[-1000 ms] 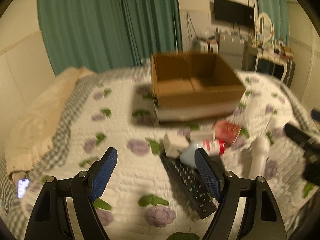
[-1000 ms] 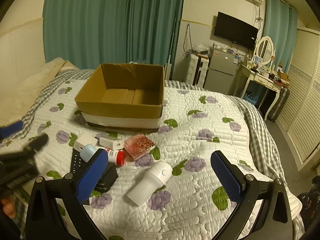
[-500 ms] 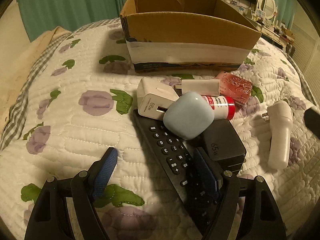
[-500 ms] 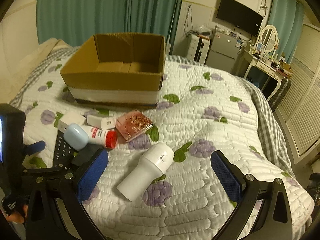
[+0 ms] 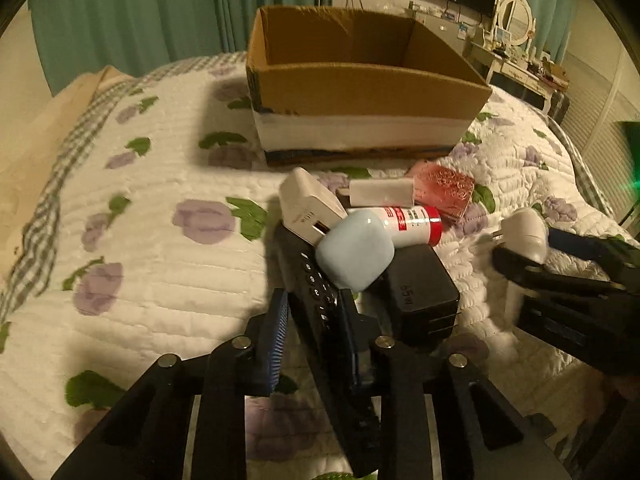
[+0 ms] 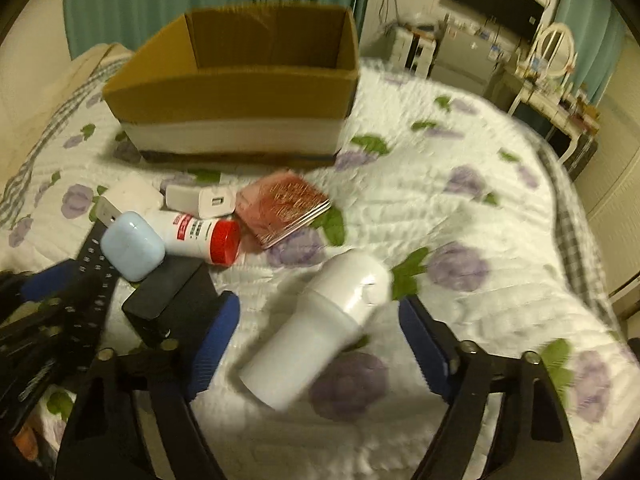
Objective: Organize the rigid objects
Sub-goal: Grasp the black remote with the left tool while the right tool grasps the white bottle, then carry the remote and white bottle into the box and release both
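On the quilt [image 5: 168,264] in front of the box [image 5: 360,92] we have a tight pile: a white charger [image 5: 308,208], a small white adapter [image 5: 380,194], a pink case [image 5: 444,188], a red-capped bottle [image 5: 412,224], a pale blue case [image 5: 354,254] and a black brick [image 5: 424,296]. Our left gripper [image 5: 314,340] has its fingers narrowed onto the remote [image 5: 320,312], one blue pad on each long side. The blue case lies on the remote's far end, and the white charger touches that end too. The black brick sits just beside the remote on its right.

The remote is long, thin and black, with rows of small pale buttons, running away from us toward the pile.

Our right gripper [image 6: 320,344] is wide apart, its pads to either side of the white cylinder [image 6: 320,328], which lies tilted on the quilt; we cannot tell whether either pad touches it. The cylinder is white and smooth, with a wider rounded end toward the box. The brick [image 6: 172,300] is just left of our right gripper's left pad.

To the left of the remote and to the right of the cylinder the quilt is bare. The box stands open-topped, near the pile.
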{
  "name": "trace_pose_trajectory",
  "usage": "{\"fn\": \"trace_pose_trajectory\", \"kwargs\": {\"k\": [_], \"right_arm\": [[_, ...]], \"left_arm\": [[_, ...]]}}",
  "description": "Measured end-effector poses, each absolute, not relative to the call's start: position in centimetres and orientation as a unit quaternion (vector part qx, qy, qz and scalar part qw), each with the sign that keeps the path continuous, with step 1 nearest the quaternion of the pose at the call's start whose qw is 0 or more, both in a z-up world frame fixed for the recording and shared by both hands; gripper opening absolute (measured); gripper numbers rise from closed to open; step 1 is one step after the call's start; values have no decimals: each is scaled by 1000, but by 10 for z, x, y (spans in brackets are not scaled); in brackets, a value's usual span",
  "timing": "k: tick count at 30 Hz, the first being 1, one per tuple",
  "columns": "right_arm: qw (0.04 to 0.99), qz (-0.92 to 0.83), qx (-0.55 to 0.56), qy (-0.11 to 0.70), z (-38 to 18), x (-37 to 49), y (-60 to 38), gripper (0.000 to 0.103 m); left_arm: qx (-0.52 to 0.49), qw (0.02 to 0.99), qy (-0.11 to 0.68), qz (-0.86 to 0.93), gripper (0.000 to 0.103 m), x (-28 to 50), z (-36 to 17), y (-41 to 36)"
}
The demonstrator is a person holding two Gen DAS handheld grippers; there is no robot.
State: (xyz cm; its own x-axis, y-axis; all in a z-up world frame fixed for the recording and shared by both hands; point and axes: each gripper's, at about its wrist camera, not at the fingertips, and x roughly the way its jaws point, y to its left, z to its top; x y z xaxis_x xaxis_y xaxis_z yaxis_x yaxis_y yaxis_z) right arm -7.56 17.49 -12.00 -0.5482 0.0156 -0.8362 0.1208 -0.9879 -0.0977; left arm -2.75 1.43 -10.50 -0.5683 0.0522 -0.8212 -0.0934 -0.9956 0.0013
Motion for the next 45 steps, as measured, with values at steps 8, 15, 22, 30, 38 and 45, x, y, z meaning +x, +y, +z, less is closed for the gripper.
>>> {"fn": "trace_pose_trajectory", "kwargs": {"k": [8,15,22,30,38,45], "right_arm": [[-1,-862,503,58,-142,-97,181,48],[33,-888,455,55,-102,-75,174,48],[63,-919,383,61,-25,-72,169,48],[92,-931,347,68,22,-103,162,48],[110,-935,328,80,45,-167,144,47],[115,-932,334,85,28,-223,138,47]], "left_arm": [[-433,40,28,900,17,-24,-81,9],[-406,45,31,912,17,-18,-51,14],[-362,52,45,930,17,-31,-2,23],[-331,41,48,941,17,-74,35,27],[-332,32,61,941,17,-141,35,38],[-344,22,74,936,17,-196,13,46]]}}
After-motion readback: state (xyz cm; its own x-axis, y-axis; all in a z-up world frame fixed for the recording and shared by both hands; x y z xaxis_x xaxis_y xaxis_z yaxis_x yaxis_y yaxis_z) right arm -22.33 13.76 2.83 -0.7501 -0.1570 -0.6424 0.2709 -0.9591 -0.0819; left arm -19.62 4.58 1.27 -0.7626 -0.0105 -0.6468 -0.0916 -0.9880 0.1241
